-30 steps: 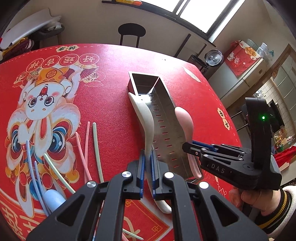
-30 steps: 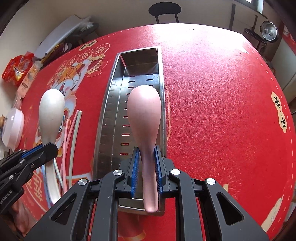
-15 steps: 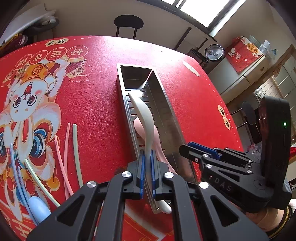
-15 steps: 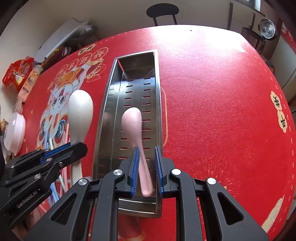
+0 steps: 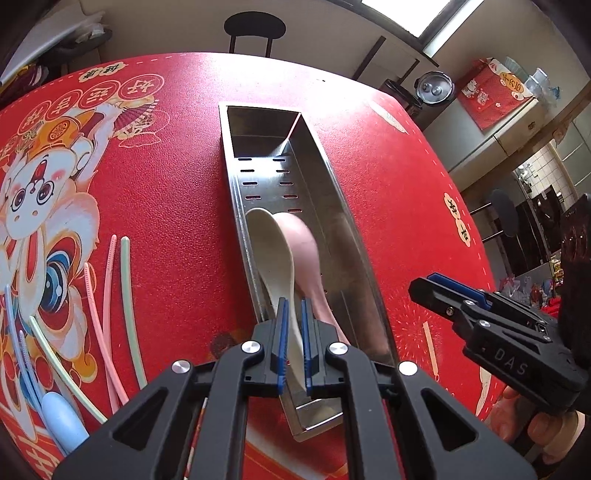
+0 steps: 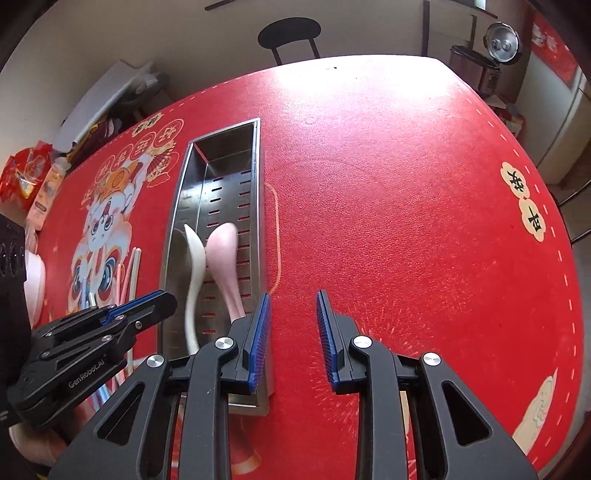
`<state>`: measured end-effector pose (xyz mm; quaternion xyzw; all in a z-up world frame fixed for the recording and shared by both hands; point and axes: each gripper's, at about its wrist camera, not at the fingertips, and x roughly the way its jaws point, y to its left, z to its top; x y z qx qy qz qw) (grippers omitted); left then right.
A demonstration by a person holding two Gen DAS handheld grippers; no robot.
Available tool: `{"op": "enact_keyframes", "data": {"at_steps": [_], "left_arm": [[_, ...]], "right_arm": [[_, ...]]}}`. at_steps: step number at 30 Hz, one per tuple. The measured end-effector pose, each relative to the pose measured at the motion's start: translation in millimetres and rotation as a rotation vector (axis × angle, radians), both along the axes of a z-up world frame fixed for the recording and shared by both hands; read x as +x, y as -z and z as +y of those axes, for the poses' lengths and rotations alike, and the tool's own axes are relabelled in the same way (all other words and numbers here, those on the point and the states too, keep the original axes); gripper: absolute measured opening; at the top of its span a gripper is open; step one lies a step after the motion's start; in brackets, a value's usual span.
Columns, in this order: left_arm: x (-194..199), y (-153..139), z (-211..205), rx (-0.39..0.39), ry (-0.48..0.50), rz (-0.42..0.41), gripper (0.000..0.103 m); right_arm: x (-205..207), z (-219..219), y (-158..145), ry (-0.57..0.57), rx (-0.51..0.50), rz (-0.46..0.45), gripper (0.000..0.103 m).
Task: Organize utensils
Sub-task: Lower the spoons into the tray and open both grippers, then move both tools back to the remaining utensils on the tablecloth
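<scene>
A long slotted steel tray (image 5: pixel 317 147) lies lengthwise on the red table cloth; it also shows in the right wrist view (image 6: pixel 258 166). A pink spoon (image 5: pixel 303 240) lies in the tray, also seen in the right wrist view (image 6: pixel 221 251). My left gripper (image 5: pixel 292 332) is shut on the handle of a white spoon (image 5: pixel 269 240), whose bowl is down inside the tray beside the pink one. My right gripper (image 6: pixel 291 325) is open and empty, over the cloth just right of the tray's near end.
Several thin pink, green and blue chopsticks (image 5: pixel 125 295) lie on the cloth left of the tray, with a blue spoon (image 5: pixel 62 417) at the near left. A black chair (image 5: pixel 255 29) stands beyond the table's far edge. A pink bowl (image 6: pixel 33 288) sits at far left.
My right gripper lowered the pink spoon into the tray, opened and drew back to the right. My left gripper carried the white spoon over and down into the tray.
</scene>
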<state>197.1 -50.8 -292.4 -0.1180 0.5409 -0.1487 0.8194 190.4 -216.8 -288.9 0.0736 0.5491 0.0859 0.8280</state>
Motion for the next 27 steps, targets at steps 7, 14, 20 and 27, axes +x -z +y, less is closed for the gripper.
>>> {"op": "enact_keyframes", "data": {"at_steps": [7, 14, 20, 27], "left_arm": [[-6.7, -16.0, 13.0, 0.001, -0.001, -0.044, 0.009], [-31.2, -43.2, 57.0, 0.044, -0.031, -0.114, 0.018], [-65.7, -54.9, 112.0, 0.113, -0.075, -0.137, 0.022], [-111.2, -46.4, 173.9, 0.144, -0.189, -0.104, 0.022]], "right_arm": [[-5.4, 3.5, -5.7, 0.007, 0.024, -0.010, 0.026], [-19.2, 18.7, -18.1, -0.009, 0.055, -0.048, 0.026], [-32.3, 42.2, -21.7, -0.047, 0.073, -0.075, 0.026], [-39.7, 73.4, -18.9, -0.112, 0.085, -0.075, 0.026]]}}
